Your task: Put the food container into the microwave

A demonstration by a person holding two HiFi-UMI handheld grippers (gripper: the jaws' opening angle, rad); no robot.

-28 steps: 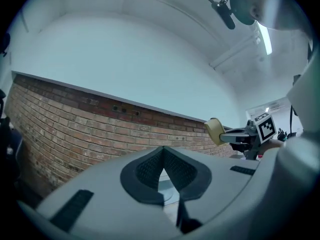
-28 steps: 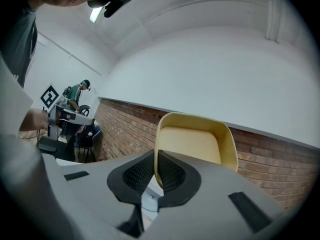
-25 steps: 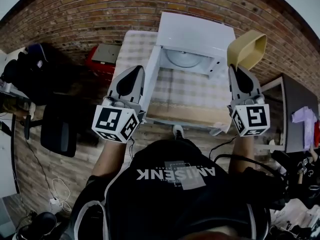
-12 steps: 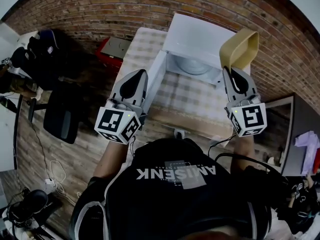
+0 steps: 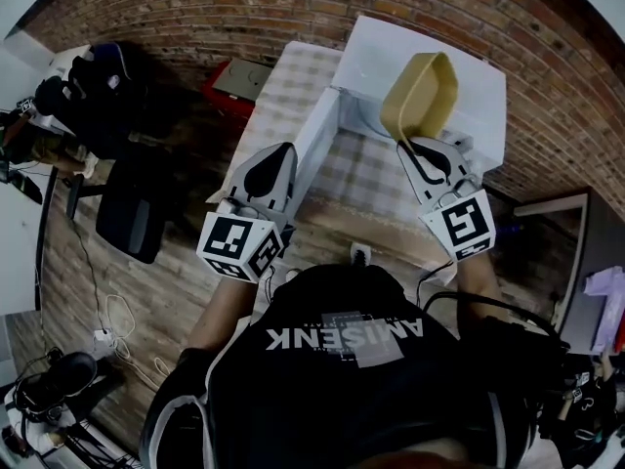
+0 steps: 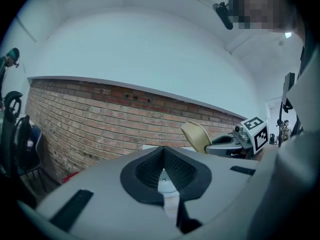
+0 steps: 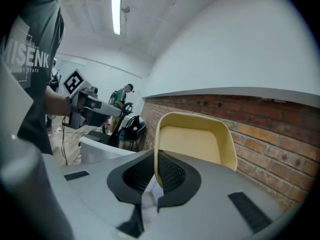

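Right gripper (image 5: 416, 147) pinches the rim of the yellow food container (image 5: 420, 94), held tilted in the air before the microwave (image 5: 459, 62) | left gripper (image 5: 272, 170) pressed together, empty, beside the microwave's open door (image 5: 317, 143), probably keeping clear | container not yet inside

The microwave (image 5: 444, 52) stands open, its door (image 5: 317, 140) swung out to the left like a wall along that side of the table (image 5: 371, 179). Between the door and the right gripper (image 5: 430, 159) the checked cloth lies bare, an open lane to the cavity. The container (image 5: 418, 94), pinched by its rim in that gripper, hangs before the mouth. The left gripper (image 5: 270, 176), jaws together, sits just outside the door. A brick wall (image 5: 195, 8) backs it all.
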